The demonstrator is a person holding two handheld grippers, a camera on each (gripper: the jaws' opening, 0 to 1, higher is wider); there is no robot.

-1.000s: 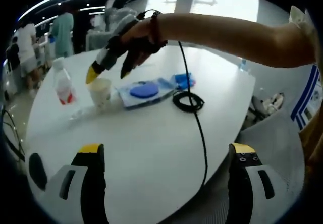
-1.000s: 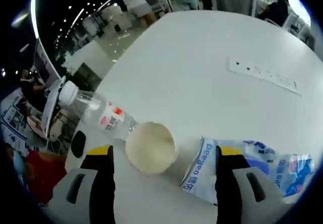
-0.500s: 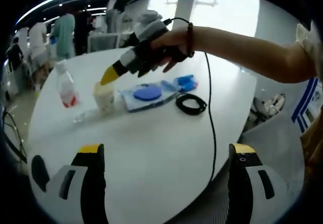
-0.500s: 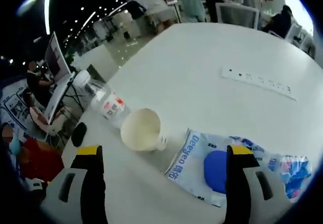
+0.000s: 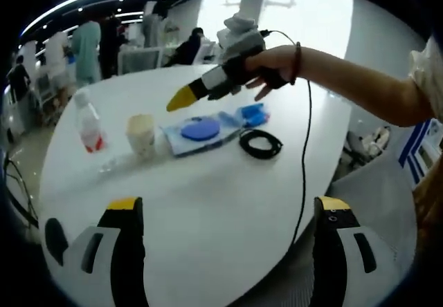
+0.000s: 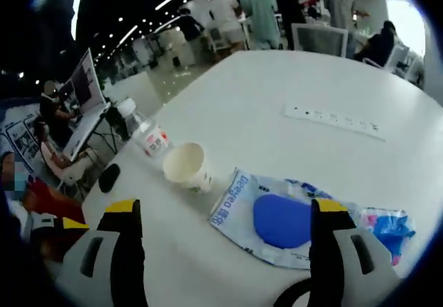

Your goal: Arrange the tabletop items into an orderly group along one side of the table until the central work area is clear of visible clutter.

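Note:
On the round white table [image 5: 208, 196] a clear water bottle [image 5: 88, 122], a paper cup [image 5: 141, 135], a clear packet with a blue disc [image 5: 201, 128], a small blue packet [image 5: 252, 113] and a coiled black cable [image 5: 260, 142] stand in a loose row. My left gripper [image 5: 228, 207] is open, low over the near table. A hand holds my right gripper [image 5: 181, 99] above the packet. In its own view the right gripper [image 6: 228, 210] is open and bare above the cup [image 6: 185, 166], bottle [image 6: 142, 135] and disc packet [image 6: 277, 217].
A white power strip [image 6: 336, 120] lies farther along the table. A thin black cord [image 5: 304, 175] hangs from the hand and crosses the table's right edge. People [image 6: 259, 10] and chairs [image 6: 318, 39] fill the room beyond the far edge.
My right gripper has lifted up and back from the cup, so the cup and packet look smaller in its view. The left gripper has barely moved.

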